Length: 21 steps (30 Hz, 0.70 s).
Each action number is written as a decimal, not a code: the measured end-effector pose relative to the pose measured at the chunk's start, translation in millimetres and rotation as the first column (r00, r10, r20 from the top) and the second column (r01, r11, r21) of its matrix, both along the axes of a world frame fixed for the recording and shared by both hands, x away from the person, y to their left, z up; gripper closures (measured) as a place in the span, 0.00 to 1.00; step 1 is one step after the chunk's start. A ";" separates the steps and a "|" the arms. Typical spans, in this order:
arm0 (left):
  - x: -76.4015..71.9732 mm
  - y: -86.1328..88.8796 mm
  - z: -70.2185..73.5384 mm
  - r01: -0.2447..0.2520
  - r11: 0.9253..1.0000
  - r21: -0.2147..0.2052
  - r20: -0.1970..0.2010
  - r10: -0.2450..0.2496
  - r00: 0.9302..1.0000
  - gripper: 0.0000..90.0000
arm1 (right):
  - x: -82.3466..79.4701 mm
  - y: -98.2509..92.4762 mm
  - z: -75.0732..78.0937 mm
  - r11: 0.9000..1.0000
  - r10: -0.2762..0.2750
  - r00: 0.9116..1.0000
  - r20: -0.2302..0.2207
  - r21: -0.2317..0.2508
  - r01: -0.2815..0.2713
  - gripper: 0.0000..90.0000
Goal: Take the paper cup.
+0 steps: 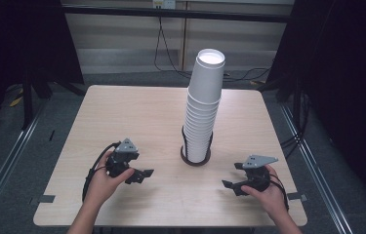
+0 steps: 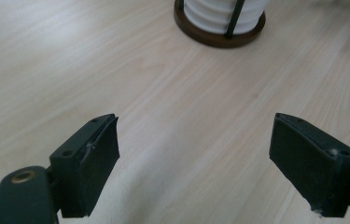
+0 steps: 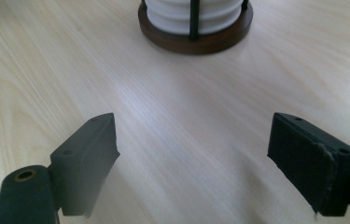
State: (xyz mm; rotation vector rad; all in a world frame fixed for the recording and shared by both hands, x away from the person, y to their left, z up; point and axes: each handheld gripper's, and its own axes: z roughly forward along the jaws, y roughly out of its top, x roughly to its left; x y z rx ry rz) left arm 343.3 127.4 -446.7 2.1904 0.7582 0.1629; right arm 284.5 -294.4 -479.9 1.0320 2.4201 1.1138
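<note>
A tall stack of white paper cups (image 1: 203, 112) stands in a dark round holder (image 1: 195, 161) with thin black uprights, near the middle of the wooden table (image 1: 132, 112). My left gripper (image 1: 140, 175) is held in a hand at the front left, pointing toward the holder, with its jaws apart and nothing between them. In the left gripper view the gripper (image 2: 195, 140) faces bare wood, the holder (image 2: 219, 37) farther off. My right gripper (image 1: 233, 176) sits at the front right, open and empty too. In the right gripper view the gripper (image 3: 193, 140) faces the holder (image 3: 196, 42).
The top cup (image 1: 210, 61) sits tilted on the stack. Dark curtains stand at both sides, and cables (image 1: 163, 48) run along the floor behind the table. Metal rails (image 1: 5, 161) flank the table on the floor.
</note>
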 end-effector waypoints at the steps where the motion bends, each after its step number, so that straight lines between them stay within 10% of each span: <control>1: 2.2 -1.5 5.1 0.002 1.000 0.007 0.007 -0.002 1.000 0.17 | 1.3 0.8 3.6 1.000 0.001 1.000 0.011 -0.002 0.000 0.17; 7: 13.3 -10.4 34.9 0.029 0.999 -0.013 0.006 -0.029 1.000 0.17 | 10.7 7.1 23.5 0.996 -0.001 1.000 0.009 0.091 0.001 0.17; 21: 32.8 -15.9 88.7 0.031 0.995 -0.096 -0.018 -0.033 0.999 0.17 | 27.2 26.6 80.1 0.997 0.053 0.995 0.089 0.043 -0.057 0.17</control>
